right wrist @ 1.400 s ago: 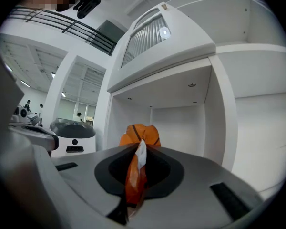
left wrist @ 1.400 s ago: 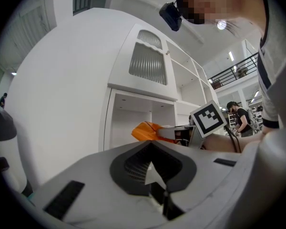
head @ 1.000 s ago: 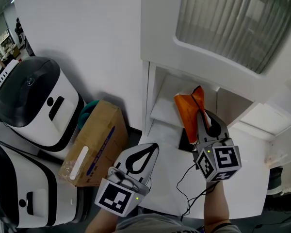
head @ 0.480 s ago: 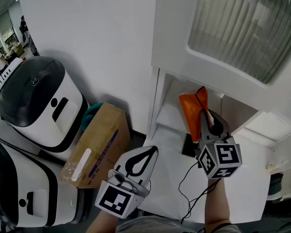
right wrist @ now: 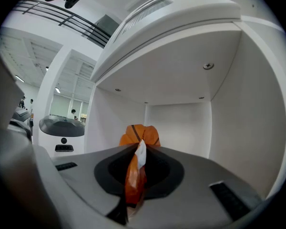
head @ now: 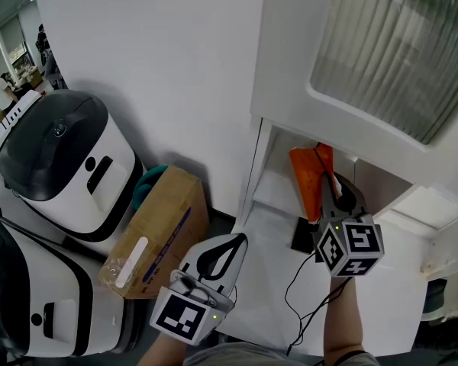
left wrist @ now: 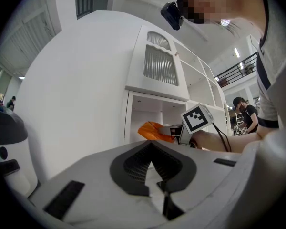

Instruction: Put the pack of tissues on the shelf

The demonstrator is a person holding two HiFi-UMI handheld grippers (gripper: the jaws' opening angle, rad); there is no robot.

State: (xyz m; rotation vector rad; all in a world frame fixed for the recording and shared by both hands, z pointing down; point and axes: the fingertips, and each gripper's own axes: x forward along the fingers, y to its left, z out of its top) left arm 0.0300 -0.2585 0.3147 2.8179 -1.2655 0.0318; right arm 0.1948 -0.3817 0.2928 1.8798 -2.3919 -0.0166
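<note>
Tissue pack [head: 307, 175] edged deeper into the shelf [head: 273, 192], pinched in the right gripper [head: 328, 193], whose jaws just widened. Left gripper [head: 230, 242] outside: clenched, empty.

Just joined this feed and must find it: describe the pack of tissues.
Start at the white cabinet, then its open compartment below the ribbed door. The crinkled orange plastic pack there is the only orange thing in sight.
</note>
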